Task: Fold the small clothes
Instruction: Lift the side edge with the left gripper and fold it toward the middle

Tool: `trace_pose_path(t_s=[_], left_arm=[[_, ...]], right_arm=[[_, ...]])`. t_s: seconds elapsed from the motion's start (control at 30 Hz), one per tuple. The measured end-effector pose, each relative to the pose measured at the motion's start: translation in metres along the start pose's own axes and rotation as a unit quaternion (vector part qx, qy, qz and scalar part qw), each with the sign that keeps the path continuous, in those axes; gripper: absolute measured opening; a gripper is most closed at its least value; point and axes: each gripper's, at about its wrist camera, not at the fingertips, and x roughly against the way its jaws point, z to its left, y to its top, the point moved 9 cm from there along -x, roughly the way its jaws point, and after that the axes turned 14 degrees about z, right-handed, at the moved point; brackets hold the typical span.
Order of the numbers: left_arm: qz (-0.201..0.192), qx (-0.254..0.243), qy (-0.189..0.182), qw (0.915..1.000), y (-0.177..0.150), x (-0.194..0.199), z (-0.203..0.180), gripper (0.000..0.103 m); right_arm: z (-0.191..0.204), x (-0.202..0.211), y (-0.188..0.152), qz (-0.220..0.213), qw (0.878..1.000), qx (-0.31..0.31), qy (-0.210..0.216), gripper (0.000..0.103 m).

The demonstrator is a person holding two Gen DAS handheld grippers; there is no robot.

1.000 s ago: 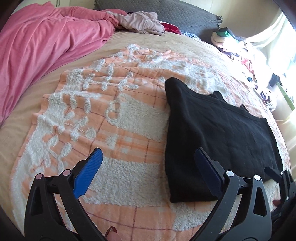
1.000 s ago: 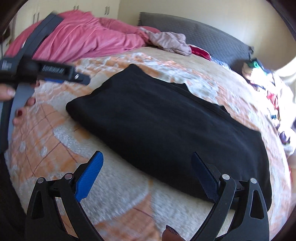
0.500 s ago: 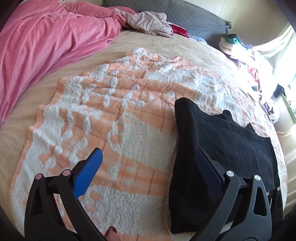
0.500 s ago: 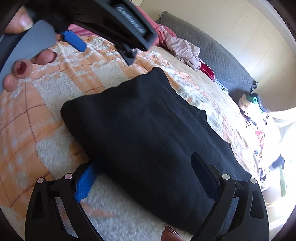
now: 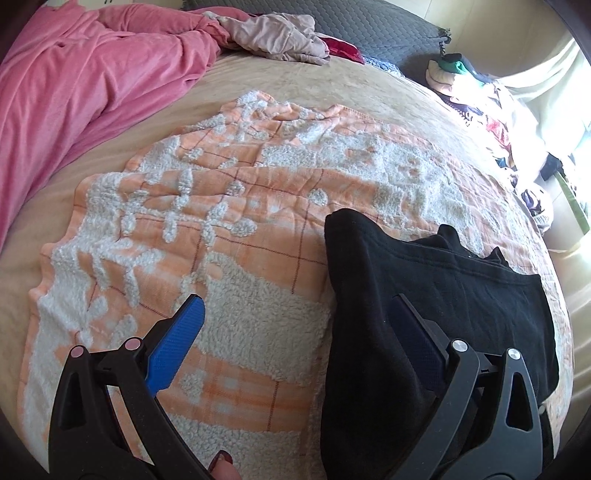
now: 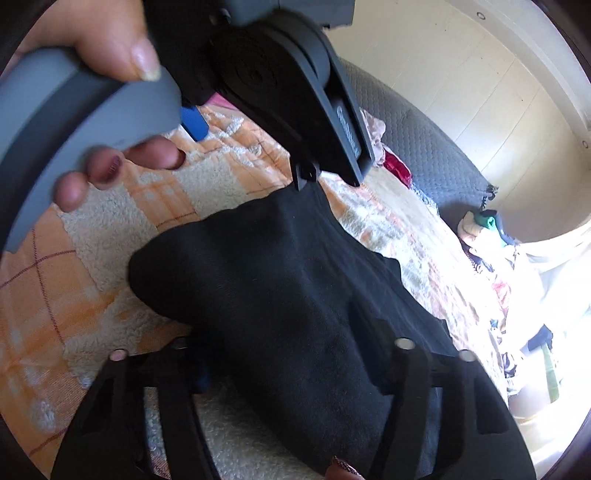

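A folded black garment (image 5: 424, 295) lies on an orange-and-white fleece blanket (image 5: 229, 236) on the bed. My left gripper (image 5: 295, 321) is open, its left finger over the blanket and its right finger over the garment's near left part. In the right wrist view the garment (image 6: 288, 295) bulges up between my right gripper's (image 6: 295, 365) fingers, which are pushed into its near edge; the tips are hidden by cloth. The left gripper's body (image 6: 288, 85) and the hand holding it fill the top left of that view.
A pink duvet (image 5: 81, 81) is heaped at the back left. A mauve garment (image 5: 273, 37) and a grey pillow (image 5: 369, 29) lie at the head of the bed. A pile of clothes (image 5: 491, 110) sits at the right edge.
My right gripper has pushed forward into the garment's near edge, bunching it up. My left gripper has drifted closer to the garment's left side and stayed open.
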Motion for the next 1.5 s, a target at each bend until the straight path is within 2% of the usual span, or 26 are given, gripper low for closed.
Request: trace_pose_path(t_s=[0.07, 0.13, 0.2, 0.33, 0.6, 0.63, 0.77, 0.8, 0.87, 1.23, 1.5], left_arm=[[0.006, 0.000, -0.016, 0.9998, 0.000, -0.002, -0.004, 0.093], [0.026, 0.006, -0.068, 0.9973, -0.003, -0.006, -0.013, 0.093], [0.033, 0.008, -0.099, 0.9945, -0.006, -0.006, -0.022, 0.093], [0.041, -0.006, -0.109, 0.9932, -0.009, -0.007, -0.039, 0.093], [0.055, -0.008, -0.160, 0.9855, -0.013, -0.003, -0.079, 0.092], [0.054, -0.010, -0.167, 0.9845, -0.013, -0.002, -0.086, 0.085], [0.058, -0.025, -0.188, 0.9802, -0.015, 0.005, -0.115, 0.045], [0.060, -0.032, -0.190, 0.9795, -0.015, 0.006, -0.123, 0.030], [0.056, -0.044, -0.183, 0.9806, -0.016, 0.011, -0.136, 0.025], [0.038, -0.094, -0.164, 0.9811, -0.014, 0.034, -0.201, 0.022], [0.039, -0.113, -0.159, 0.9800, -0.015, 0.035, -0.234, 0.022]], right_arm=[[-0.001, 0.007, -0.001, -0.012, 1.000, 0.001, 0.002, 0.024], [-0.004, 0.014, -0.002, -0.022, 1.000, -0.003, -0.003, 0.021], [-0.010, 0.019, -0.004, -0.029, 1.000, -0.010, 0.000, 0.021], [-0.027, 0.033, -0.007, -0.048, 0.998, -0.030, 0.004, 0.020], [-0.065, 0.058, -0.027, -0.080, 0.994, -0.078, -0.001, 0.019], [-0.069, 0.060, -0.030, -0.081, 0.993, -0.081, -0.001, 0.019], [-0.073, 0.075, -0.040, -0.082, 0.993, -0.088, -0.010, 0.017], [-0.076, 0.077, -0.043, -0.082, 0.992, -0.092, -0.008, 0.017], [-0.083, 0.081, -0.049, -0.082, 0.991, -0.104, -0.005, 0.016], [-0.124, 0.107, -0.082, -0.089, 0.981, -0.171, 0.004, 0.013], [-0.142, 0.119, -0.103, -0.085, 0.975, -0.205, 0.017, 0.012]])
